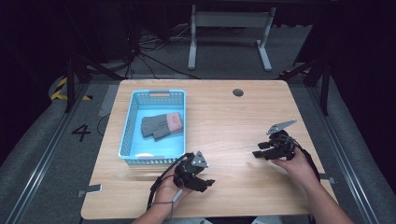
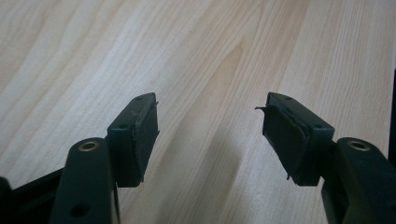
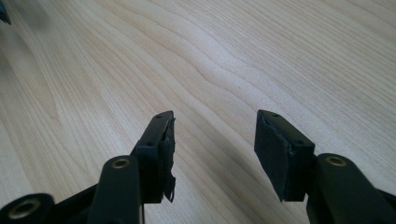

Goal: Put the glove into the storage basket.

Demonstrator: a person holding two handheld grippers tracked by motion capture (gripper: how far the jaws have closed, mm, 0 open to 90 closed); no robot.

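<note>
1. A pair of grey gloves (image 1: pixel 161 125) with a pink band at the cuff is seen lying flat inside a light blue plastic basket (image 1: pixel 126 133), in its middle part, slightly towards its far end.
2. The long axis of the gloves is laid across the basket, from its left wall to its right wall; the fingers are pointed towards the left wall and the pink cuff towards the right wall.
3. The basket is placed on the left half of the wooden tabletop (image 1: pixel 224 116), with its long sides running from the near edge towards the far edge.
4. The left gripper (image 1: pixel 208 184) is held low over the tabletop near the front edge, just beside the near right corner of the basket; in the left gripper view its jaws are spread, with bare wood between them.
5. The right gripper (image 1: pixel 256 150) is held near the right edge of the tabletop, well apart from the basket; its jaws are likewise spread over bare wood.
6. A black "4" (image 1: pixel 81 132) is marked on the floor left of the tabletop; no brand or label can be read on the gloves.
</note>
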